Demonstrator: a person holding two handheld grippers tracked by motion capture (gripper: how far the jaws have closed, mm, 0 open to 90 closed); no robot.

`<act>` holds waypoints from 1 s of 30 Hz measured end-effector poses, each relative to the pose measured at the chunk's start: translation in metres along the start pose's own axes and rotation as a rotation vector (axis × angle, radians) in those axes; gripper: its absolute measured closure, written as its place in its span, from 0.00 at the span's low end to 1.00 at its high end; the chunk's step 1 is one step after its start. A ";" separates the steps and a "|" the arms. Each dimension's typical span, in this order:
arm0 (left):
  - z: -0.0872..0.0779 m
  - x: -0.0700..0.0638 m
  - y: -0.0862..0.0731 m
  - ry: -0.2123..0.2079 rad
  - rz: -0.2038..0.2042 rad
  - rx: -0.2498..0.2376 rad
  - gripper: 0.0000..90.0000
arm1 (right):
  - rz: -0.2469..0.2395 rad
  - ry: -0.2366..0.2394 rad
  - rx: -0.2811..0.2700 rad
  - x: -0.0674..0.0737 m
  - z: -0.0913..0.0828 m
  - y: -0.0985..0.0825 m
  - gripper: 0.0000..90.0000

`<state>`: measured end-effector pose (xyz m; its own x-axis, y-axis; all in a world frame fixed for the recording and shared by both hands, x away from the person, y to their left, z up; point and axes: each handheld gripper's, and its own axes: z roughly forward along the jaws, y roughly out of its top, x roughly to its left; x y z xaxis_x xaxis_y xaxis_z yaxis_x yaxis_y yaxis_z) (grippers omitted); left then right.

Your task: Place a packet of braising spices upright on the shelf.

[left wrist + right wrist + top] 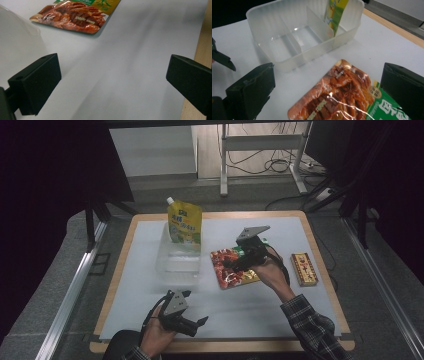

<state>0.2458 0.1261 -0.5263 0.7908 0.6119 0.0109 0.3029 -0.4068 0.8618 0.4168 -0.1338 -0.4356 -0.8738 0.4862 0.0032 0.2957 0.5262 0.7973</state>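
- Your right gripper [231, 265] sits right of centre in the high view, over the glossy red food pouch [233, 266]; its two matte black jaws are spread wide with nothing between them.
- In the right gripper view those blocky jaws rise at the lower left and lower right corners, and the food pouch [337, 97] lies flat between them in the lower middle of the frame, not touched by either jaw.
- The pouch is a flat, rounded-corner foil packet, shiny and slightly creased, printed with reddish-brown sliced food and a green band at one end.
- Your left gripper [192, 322] is at the bottom centre of the high view, held low over the bare white mat [250, 310]; its jaws are also parted wide and hold nothing.
- In the left gripper view the smooth mat fills the gap between the jaws, and the pouch [75, 15] lies at the top left of the frame, well apart from them.
- A translucent plastic bin [177, 262] with soft rounded walls stands left of the pouch; the right gripper view shows thin frosted dividers splitting the bin [294, 42] into compartments.
- A yellow spouted stand-up pouch [184, 222] stands upright in the bin's far compartment, white cap on top.
- A small rectangular red-and-gold box [304, 269] lies flat at the right of the mat.
- The mat rests on a pale wooden table [320, 245] with rounded corners.
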 end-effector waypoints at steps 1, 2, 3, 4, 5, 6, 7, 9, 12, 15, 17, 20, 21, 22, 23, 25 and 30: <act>0.000 0.000 0.000 0.002 0.001 0.000 0.00 | 0.001 -0.003 -0.001 0.000 -0.001 -0.003 0.00; 0.000 0.000 0.000 0.002 0.001 0.000 0.00 | 0.001 -0.003 -0.001 0.000 -0.001 -0.003 0.00; 0.000 0.000 0.000 0.011 0.004 0.007 0.00 | 0.004 -0.009 -0.005 0.000 -0.005 -0.008 0.00; 0.001 0.000 0.000 0.016 0.005 0.013 0.00 | 0.007 -0.008 -0.007 0.000 -0.006 -0.010 0.00; 0.001 0.000 0.000 0.021 0.009 0.018 0.00 | 0.011 -0.010 -0.010 -0.001 -0.007 -0.013 0.00; 0.001 0.000 0.000 0.027 0.010 0.020 0.00 | 0.016 -0.012 -0.012 -0.001 -0.008 -0.016 0.00; 0.001 0.000 0.000 0.027 0.010 0.020 0.00 | 0.019 -0.013 -0.010 -0.002 -0.009 -0.018 0.00; 0.001 0.000 0.000 0.037 0.010 0.024 0.00 | 0.017 -0.023 0.002 -0.003 -0.010 -0.022 0.00; 0.001 0.000 0.000 0.044 0.005 0.026 0.00 | 0.021 -0.033 0.005 -0.005 -0.012 -0.026 0.00; 0.003 0.001 0.000 0.054 -0.016 0.043 0.00 | 0.028 -0.054 0.010 -0.008 -0.016 -0.031 0.00; 0.004 0.001 0.001 0.070 -0.019 0.064 0.00 | 0.035 -0.063 0.012 -0.009 -0.019 -0.034 0.00; 0.005 0.001 0.004 0.054 -0.036 0.063 0.00 | 0.037 -0.077 0.017 -0.010 -0.022 -0.040 0.00; 0.005 0.001 0.004 0.054 -0.036 0.063 0.00 | 0.037 -0.077 0.017 -0.010 -0.022 -0.040 0.00; 0.005 0.001 0.005 0.039 -0.047 0.050 0.00 | 0.038 -0.084 0.020 -0.010 -0.024 -0.043 0.00; 0.005 0.001 0.005 0.039 -0.047 0.050 0.00 | 0.038 -0.084 0.020 -0.010 -0.024 -0.043 0.00; 0.006 0.003 0.009 0.041 -0.055 0.048 0.01 | 0.035 -0.104 0.029 -0.012 -0.027 -0.049 0.00; 0.010 0.006 0.013 0.041 -0.046 0.046 0.09 | 0.045 -0.127 0.035 -0.013 -0.032 -0.057 0.00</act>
<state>0.2599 0.1181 -0.5197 0.7535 0.6575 -0.0071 0.3635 -0.4075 0.8377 0.3991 -0.1923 -0.4622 -0.8045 0.5927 -0.0397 0.3487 0.5253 0.7762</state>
